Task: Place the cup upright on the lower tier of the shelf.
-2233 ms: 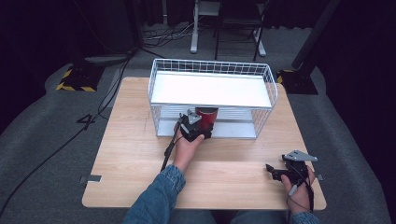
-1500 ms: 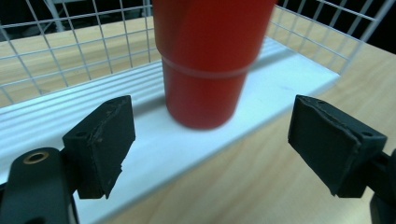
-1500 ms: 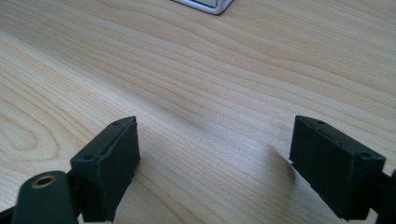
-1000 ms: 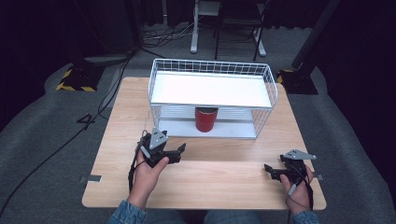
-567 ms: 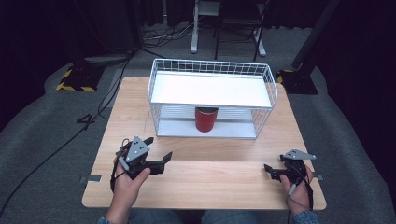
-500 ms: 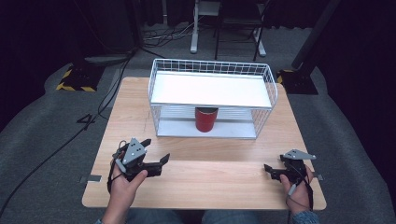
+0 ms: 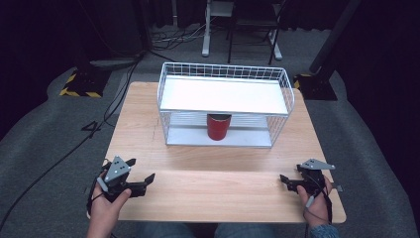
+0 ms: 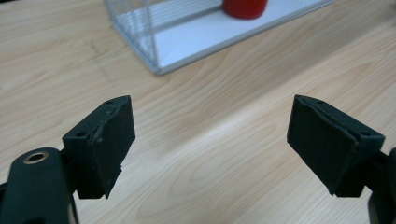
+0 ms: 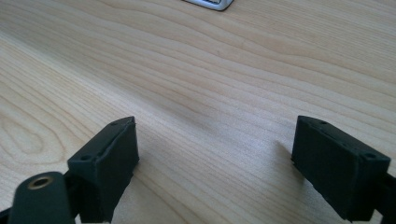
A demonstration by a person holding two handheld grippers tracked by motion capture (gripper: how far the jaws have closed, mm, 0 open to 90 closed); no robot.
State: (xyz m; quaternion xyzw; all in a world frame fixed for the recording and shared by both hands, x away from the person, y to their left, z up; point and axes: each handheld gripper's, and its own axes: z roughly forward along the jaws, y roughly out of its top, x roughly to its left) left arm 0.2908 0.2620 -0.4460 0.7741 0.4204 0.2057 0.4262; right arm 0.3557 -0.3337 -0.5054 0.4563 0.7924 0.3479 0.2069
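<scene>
Red cup (image 7: 218, 127) stands upright on the lower shelf of the white wire rack (image 7: 225, 94), well apart from both my grippers. I hold my left gripper (image 7: 132, 174) near the desk's (image 7: 208, 193) front left corner, fingers apart; my right gripper (image 7: 292, 181) sits front right, fingers apart too.

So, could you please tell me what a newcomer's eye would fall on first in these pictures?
Most likely the red cup, the one bright spot of colour, standing upright on the lower shelf of the white wire rack at the far middle of the wooden table. Next come the left gripper and right gripper, held open and empty near the table's near corners, well apart from the rack.
</scene>
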